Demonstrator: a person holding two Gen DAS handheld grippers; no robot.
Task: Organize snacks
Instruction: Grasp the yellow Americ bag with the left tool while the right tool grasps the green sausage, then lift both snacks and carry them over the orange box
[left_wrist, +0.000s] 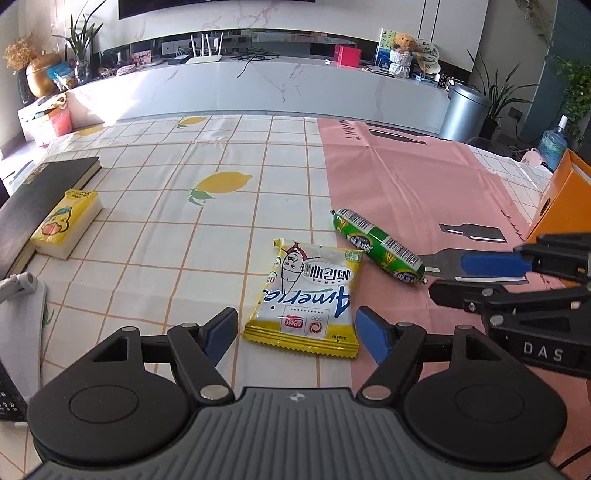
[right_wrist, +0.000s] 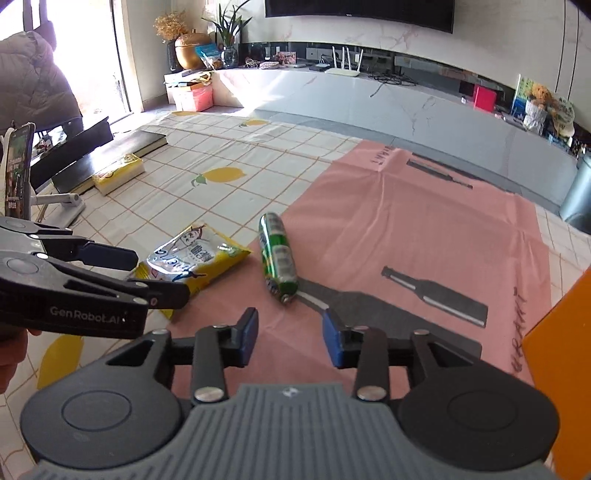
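Your left hand-held gripper hangs spread wide with the near end of the yellow snack packet between its pads, holding nothing; it looks like the pick of that packet is the step in hand. Lower straight down so both blue pads straddle the packet's narrow width, and close on the puffed middle, not the crimped seam, which would likely slip. Your right hand-held gripper is also parted and empty, just short of the green sausage, which lies beside the packet, on the pink mat. Beyond the packet the surface is open checked cloth. The tissue pack and dark book sit well apart from the packet, and an orange box stands past the sausage, probably the place to stow snacks.
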